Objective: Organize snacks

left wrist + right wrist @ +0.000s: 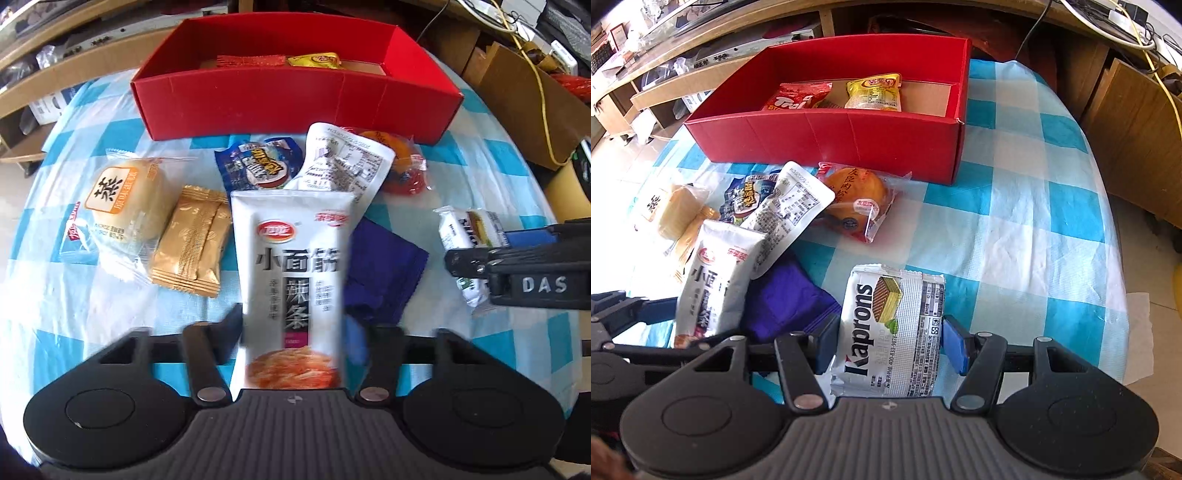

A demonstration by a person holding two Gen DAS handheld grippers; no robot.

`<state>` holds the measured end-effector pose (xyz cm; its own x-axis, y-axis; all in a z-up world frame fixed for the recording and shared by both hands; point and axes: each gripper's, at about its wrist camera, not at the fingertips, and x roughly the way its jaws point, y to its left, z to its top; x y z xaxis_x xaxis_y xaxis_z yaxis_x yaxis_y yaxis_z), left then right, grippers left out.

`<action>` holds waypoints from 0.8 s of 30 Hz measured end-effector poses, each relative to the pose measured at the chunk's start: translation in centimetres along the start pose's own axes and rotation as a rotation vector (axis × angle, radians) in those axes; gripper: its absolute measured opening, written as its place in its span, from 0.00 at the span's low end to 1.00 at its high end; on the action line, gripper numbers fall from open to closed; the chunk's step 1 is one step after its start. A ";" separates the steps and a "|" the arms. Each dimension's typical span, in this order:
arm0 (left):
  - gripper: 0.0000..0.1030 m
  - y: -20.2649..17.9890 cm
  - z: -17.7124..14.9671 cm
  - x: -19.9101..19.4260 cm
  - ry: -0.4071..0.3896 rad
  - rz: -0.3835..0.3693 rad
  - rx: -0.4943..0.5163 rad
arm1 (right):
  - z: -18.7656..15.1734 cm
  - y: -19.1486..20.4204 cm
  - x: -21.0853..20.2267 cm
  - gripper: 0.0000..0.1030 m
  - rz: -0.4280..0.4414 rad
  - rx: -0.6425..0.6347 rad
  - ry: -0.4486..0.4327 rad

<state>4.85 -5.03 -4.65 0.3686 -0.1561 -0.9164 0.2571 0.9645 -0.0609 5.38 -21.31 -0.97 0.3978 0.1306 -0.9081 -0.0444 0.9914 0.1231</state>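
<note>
My left gripper is shut on a white spicy-strip packet, held upright above the table; it also shows in the right wrist view. My right gripper is shut on a silver Kaprons wafer packet, also seen in the left wrist view. A red box stands at the back and holds a red packet and a yellow packet.
On the blue-checked tablecloth lie a steamed cake, a gold packet, a blue packet, a white packet, an orange bun and a purple cloth. Cardboard boxes stand at the right.
</note>
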 end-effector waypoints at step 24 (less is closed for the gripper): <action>0.48 -0.2 4.0 -3.2 -0.135 -0.048 -0.033 | 2.3 0.6 -2.1 0.76 0.008 -0.022 -0.101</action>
<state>7.19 -5.53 -0.17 0.4736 -0.2277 -0.8508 0.2489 0.9612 -0.1188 6.63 -20.98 1.95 0.4878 0.1385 -0.8619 -0.0678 0.9904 0.1207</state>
